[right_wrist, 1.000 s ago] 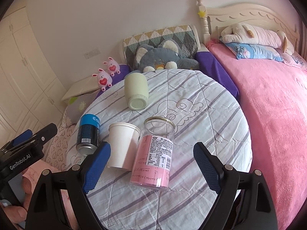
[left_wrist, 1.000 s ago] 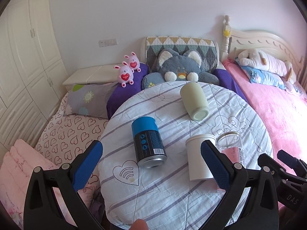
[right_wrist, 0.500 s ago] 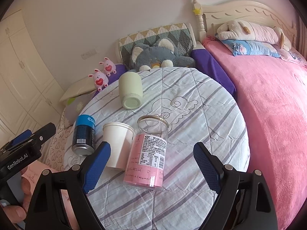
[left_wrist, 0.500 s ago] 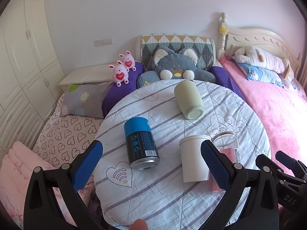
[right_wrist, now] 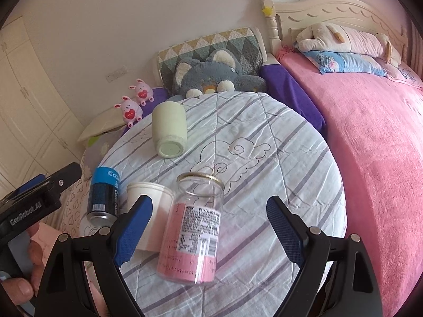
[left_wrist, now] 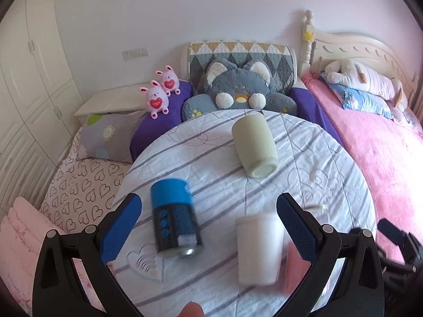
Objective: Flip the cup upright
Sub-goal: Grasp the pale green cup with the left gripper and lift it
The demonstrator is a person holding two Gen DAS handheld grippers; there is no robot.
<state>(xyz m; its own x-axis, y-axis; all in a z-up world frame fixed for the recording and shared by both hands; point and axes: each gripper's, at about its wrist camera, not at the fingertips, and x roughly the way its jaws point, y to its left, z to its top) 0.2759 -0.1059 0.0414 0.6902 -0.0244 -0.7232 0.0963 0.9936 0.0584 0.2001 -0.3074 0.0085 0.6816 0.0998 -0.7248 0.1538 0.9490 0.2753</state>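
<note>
Round table (right_wrist: 277, 137) covered with a striped, quilted cloth; four containers on it. Pale green cup (right_wrist: 169, 132) (left_wrist: 255, 146) lies on its side at the far part of the table, flat base turned toward the cameras, mouth toward the grey cat plush (right_wrist: 211, 75) (left_wrist: 238, 89) just beyond the table's far edge. Nearer than the cup: blue-topped black can (right_wrist: 104, 195) (left_wrist: 173, 220), white paper cup (right_wrist: 152, 203) (left_wrist: 259, 248) and glass jar with pink label (right_wrist: 194, 232), side by side, can at the table's left edge, jar closest to its middle; paper cup mouth up, jar mouth up and open. Left view blurred around the can and paper cup, so fine detail is unreadable there. Left gripper (left_wrist: 208, 229): blue-padded fingers spread wide, nothing between them, framing the can and paper cup, well short of the green cup. Right gripper (right_wrist: 208, 229): fingers likewise spread, empty, the jar standing between them in view; contact with the jar cannot be told. Two pink rabbit toys (right_wrist: 134, 105) sit left of the cat plush. Pink bedspread (right_wrist: 370, 145) right of the table.
</note>
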